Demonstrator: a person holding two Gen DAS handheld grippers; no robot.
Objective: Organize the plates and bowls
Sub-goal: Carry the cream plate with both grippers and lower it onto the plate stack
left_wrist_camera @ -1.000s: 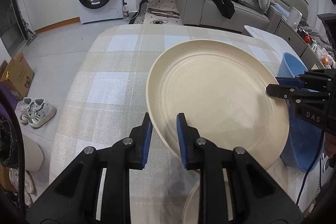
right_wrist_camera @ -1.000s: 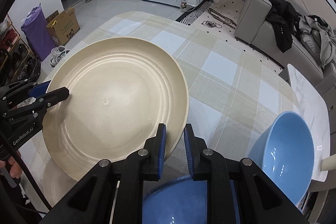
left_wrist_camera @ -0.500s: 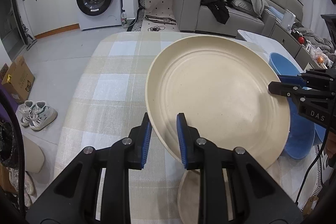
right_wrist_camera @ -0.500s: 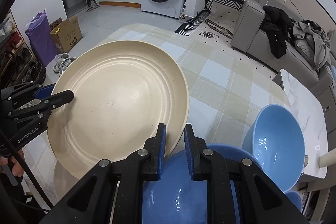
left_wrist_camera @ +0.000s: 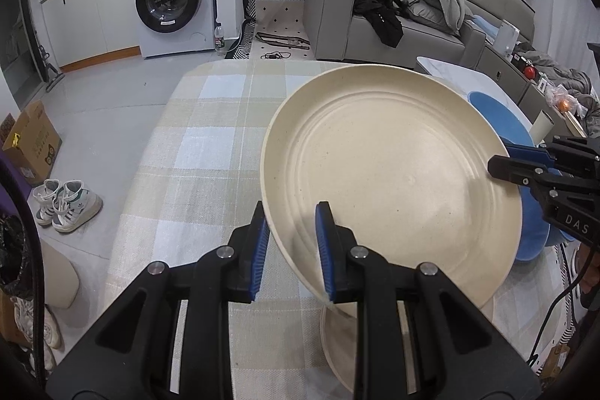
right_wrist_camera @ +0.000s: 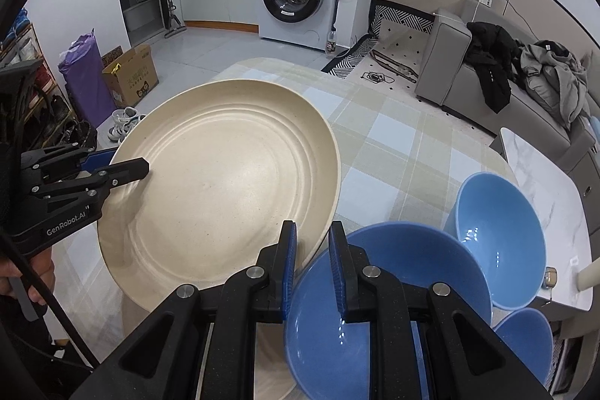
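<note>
Left tool (left_wrist_camera: 290, 242) and right tool (right_wrist_camera: 312, 259), black with ribbed blue pads, each clamp opposite rims of one round cream plate (left_wrist_camera: 390, 175), matte, speckled, with concentric ridges, held tilted above the table (left_wrist_camera: 195, 152) with its woven plaid cloth. A second cream plate (left_wrist_camera: 337, 340) lies beneath. Three glossy blue bowls (right_wrist_camera: 498, 235) sit just beside the right tool.
</note>
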